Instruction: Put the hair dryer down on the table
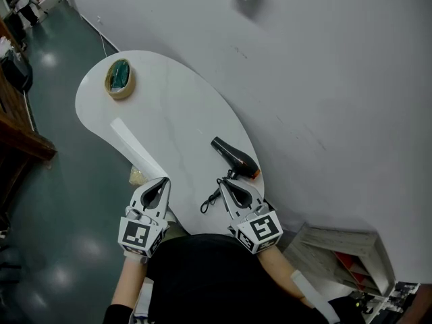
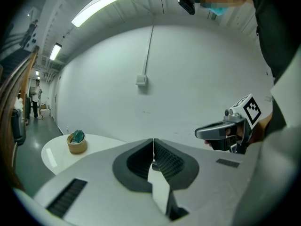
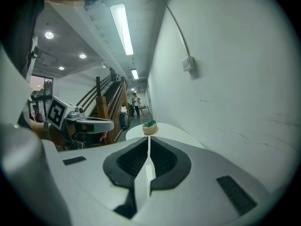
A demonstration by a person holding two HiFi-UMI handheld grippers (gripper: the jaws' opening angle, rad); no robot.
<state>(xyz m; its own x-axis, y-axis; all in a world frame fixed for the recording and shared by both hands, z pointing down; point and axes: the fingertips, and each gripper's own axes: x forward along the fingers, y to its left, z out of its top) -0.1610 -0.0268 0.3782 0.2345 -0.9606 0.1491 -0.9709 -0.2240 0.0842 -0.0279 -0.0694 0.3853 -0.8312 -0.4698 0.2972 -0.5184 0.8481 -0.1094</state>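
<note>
The hair dryer (image 1: 234, 156) lies on the white surface (image 1: 175, 113), toward its near right end and close to the wall (image 1: 324, 79). Its black body is angled, with the dark nozzle pointing far and left and an orange end at the near right. Its black cord (image 1: 211, 197) trails toward the near edge in a loose curl.

The right gripper (image 1: 221, 182) is held just near of the hair dryer with its tip beside the cord. Its jaws are pressed together with nothing between them, which the right gripper view confirms (image 3: 148, 147). The left gripper (image 1: 164, 180) is level with it, further left at the near edge of the surface and well apart from the hair dryer. Its jaws are likewise closed on nothing (image 2: 153, 147). Neither gripper holds the hair dryer.

At the far left end of the surface sits a roll of tape (image 1: 120, 79) with something green inside its ring.
</note>
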